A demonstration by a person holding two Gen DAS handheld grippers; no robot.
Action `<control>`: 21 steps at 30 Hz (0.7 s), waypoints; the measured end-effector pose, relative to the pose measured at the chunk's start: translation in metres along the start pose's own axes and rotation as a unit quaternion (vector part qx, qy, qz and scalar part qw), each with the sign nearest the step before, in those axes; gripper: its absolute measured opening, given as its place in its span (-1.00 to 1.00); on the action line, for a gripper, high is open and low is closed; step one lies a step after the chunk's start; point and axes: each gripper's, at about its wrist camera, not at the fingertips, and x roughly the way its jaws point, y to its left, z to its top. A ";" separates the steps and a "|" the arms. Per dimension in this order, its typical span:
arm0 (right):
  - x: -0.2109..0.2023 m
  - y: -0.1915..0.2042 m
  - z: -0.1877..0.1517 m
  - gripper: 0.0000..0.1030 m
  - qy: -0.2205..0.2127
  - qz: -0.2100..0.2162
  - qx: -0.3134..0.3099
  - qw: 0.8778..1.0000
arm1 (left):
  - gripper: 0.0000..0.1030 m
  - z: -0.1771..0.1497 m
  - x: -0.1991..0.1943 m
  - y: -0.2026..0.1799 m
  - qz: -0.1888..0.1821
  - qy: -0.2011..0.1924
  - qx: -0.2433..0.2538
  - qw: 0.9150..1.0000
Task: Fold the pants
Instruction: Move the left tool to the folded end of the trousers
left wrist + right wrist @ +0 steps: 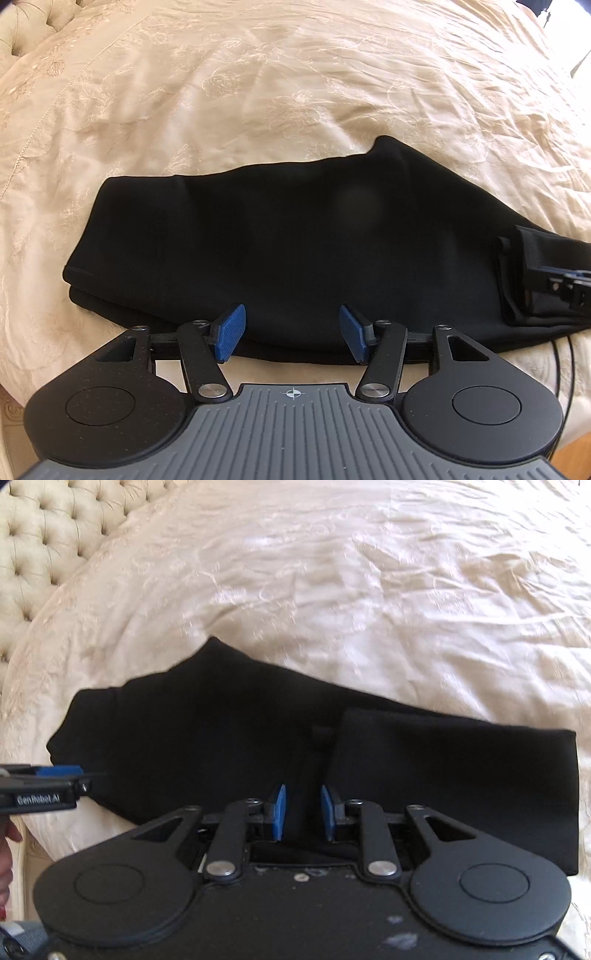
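Observation:
Black pants lie folded lengthwise on a cream bedspread, with a smaller folded layer on top at the right end. My left gripper is open, its blue pads just over the pants' near edge, holding nothing. My right gripper has its blue pads partly apart over the near edge at the fold line; black cloth lies between them, and I cannot tell whether they pinch it. The right gripper's tip shows at the right in the left wrist view; the left gripper shows at the left in the right wrist view.
The cream embroidered bedspread covers the bed beyond the pants. A tufted cream headboard is at the far left. The bed's near edge runs just below the pants. A black cable hangs at the right edge.

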 end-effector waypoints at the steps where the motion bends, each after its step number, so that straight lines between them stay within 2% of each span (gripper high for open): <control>1: 0.002 0.008 0.006 -0.52 -0.007 0.001 0.000 1.000 | 0.07 0.001 0.000 0.008 -0.001 -0.001 0.000 1.000; 10: 0.056 0.077 0.066 -0.54 -0.039 0.001 -0.018 0.999 | 0.07 0.008 0.004 0.074 0.006 -0.003 0.015 1.000; 14: 0.090 0.090 0.084 -0.58 -0.020 -0.014 -0.007 1.000 | 0.07 0.007 0.003 0.100 0.010 -0.002 0.010 1.000; 18: 0.127 0.088 0.090 -0.60 0.025 -0.046 0.012 0.999 | 0.07 0.005 0.004 0.121 0.010 0.001 0.002 1.000; 21: 0.129 0.089 0.085 -0.59 0.019 -0.055 0.013 0.998 | 0.07 0.003 0.004 0.132 0.004 -0.002 -0.009 1.000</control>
